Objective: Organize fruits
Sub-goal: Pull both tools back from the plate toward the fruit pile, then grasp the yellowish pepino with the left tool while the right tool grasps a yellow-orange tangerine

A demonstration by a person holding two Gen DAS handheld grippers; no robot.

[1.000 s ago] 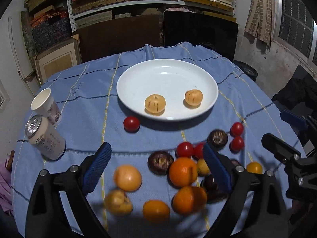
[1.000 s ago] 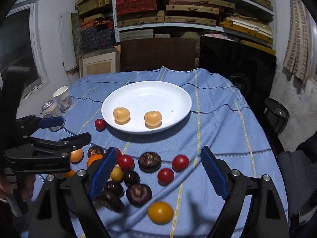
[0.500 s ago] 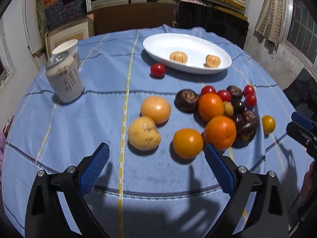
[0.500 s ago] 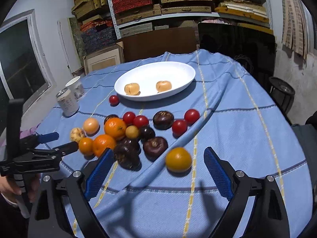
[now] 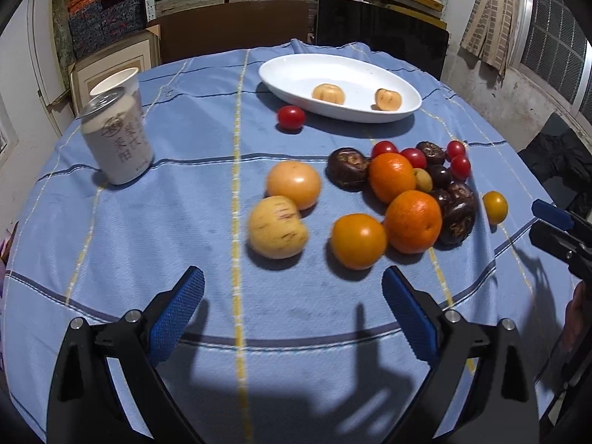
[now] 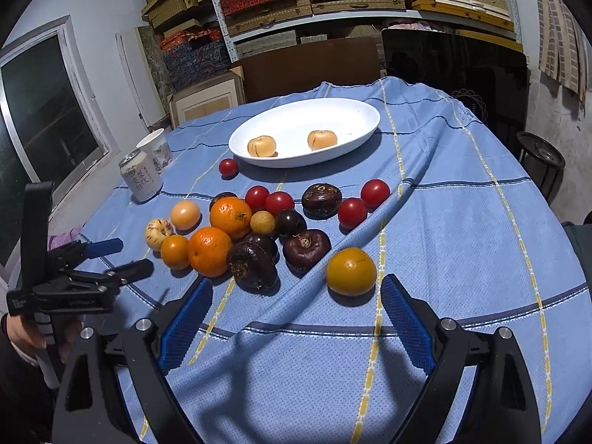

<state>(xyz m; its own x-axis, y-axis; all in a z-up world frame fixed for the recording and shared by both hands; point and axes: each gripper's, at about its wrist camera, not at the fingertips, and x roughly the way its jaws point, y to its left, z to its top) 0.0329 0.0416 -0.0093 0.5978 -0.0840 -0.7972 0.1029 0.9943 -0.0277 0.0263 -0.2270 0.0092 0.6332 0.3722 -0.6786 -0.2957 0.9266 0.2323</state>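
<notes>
Now: both tools pulled back low over the bench's near edge since a second ago.
Left tool (image 5: 292,292): jaws wide, empty, facing the pale streaked fruit (image 5: 277,227).
Right tool (image 6: 296,299): jaws wide, empty, just behind the yellow-orange fruit (image 6: 350,271).
Fruits: most loose mid-bench; two sit in the white plate (image 6: 355,140) toward the far edge.
Meaning: no grasp begun; the retreat probably lines up a next pick.

A woven matt tablecloth (image 5: 148,222) is covering the frame's centre; a glossy white plate (image 5: 288,70), upper centre, is gleaming. At left, a metal can (image 5: 116,137) is catching light, fronting a paper cup (image 5: 118,78). Gripper pads (image 6: 187,318) are showing knurled blue rubber.
</notes>
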